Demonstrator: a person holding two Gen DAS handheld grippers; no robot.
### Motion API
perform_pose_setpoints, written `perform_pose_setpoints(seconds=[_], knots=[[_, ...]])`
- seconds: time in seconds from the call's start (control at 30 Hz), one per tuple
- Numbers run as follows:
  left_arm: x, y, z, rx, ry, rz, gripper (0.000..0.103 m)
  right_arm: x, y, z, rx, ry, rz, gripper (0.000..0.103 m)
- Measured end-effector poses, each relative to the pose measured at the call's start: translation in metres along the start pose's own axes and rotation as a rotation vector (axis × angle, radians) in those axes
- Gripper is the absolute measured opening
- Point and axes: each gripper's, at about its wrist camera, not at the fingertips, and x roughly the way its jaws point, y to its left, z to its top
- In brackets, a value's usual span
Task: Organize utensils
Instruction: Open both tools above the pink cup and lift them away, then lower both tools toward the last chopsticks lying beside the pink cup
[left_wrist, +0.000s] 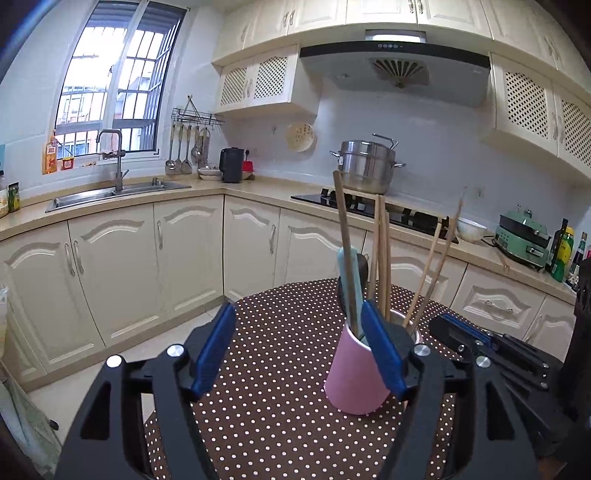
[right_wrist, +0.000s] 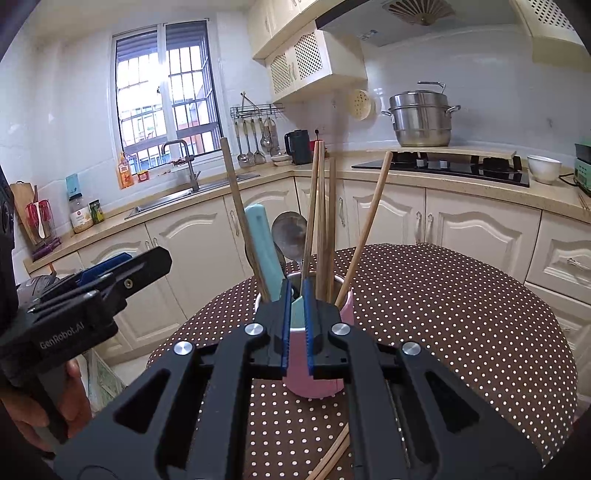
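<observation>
A pink cup stands upright on the polka-dot table, holding several wooden chopsticks, a teal-handled utensil and a metal spoon. My left gripper is open and empty, its right finger beside the cup's rim. In the right wrist view the cup sits just past my right gripper, whose jaws are nearly closed with nothing clearly between them. The teal utensil, the spoon and the chopsticks rise from the cup. Loose chopsticks lie on the cloth under the right gripper.
The table has a brown dotted cloth. Cream cabinets and the floor lie beyond its far edge. A sink, a stove with a steel pot and a kettle are on the counter.
</observation>
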Motion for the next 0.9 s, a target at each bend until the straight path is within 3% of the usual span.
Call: perform_pose_setpoints(seconds=[0.07, 0.13, 0.2, 0.6, 0.77, 0.9], knots=[[-0.002, -0.002, -0.001, 0.006, 0.002, 0.001, 0.069, -0.003, -0.001, 0.0, 0.005, -0.003, 0.0, 0.013], [-0.005, -0.003, -0.002, 0.01, 0.004, 0.0, 0.069, -0.007, -0.002, 0.0, 0.009, -0.015, 0.0, 0.038], [-0.008, -0.004, -0.002, 0.012, 0.005, -0.001, 0.07, -0.013, -0.004, 0.001, 0.013, -0.03, 0.004, 0.047], [-0.014, -0.018, -0.006, 0.033, 0.051, -0.027, 0.074, -0.035, -0.019, -0.004, 0.045, -0.028, -0.036, 0.057], [-0.003, -0.025, -0.016, 0.058, 0.144, -0.05, 0.074, -0.041, -0.034, -0.012, 0.076, -0.009, -0.076, 0.064], [0.017, -0.036, -0.029, 0.08, 0.291, -0.106, 0.074, -0.042, -0.051, -0.023, 0.121, 0.037, -0.123, 0.069]])
